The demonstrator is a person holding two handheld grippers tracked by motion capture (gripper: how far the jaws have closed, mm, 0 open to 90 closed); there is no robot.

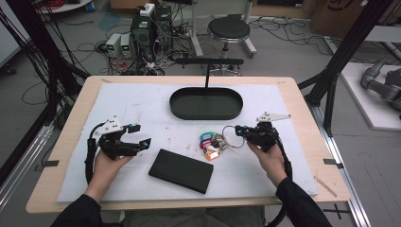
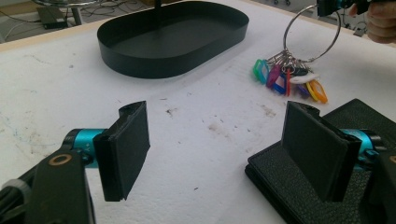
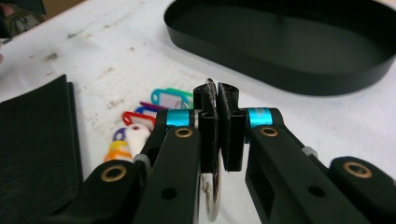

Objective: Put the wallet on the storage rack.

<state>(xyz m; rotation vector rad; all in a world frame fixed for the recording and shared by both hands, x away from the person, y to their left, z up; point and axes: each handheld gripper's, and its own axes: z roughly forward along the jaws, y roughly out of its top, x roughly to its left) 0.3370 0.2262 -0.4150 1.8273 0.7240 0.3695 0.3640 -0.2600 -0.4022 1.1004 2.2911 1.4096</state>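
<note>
1. We see the right gripper (image 1: pixel 240 130) closed on the large metal key ring (image 1: pixel 231 137) with its bunch of coloured plastic tags (image 1: pixel 210 144).
2. We see the left gripper (image 1: pixel 141 135) with jaws apart above the white mat (image 1: pixel 142 101), holding nothing.
3. A flat black rectangular leather wallet (image 1: pixel 181 170) lies between the 2 hands, near the tags.
4. A black oval metal tray (image 1: pixel 206 103) sits beyond them.

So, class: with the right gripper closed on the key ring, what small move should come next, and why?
Probably lift the key ring a little. The right gripper is shut on the ring, but the coloured tags lie on the table beside the wallet. Raising them clear would likely allow a carry to the black tray behind.
</note>
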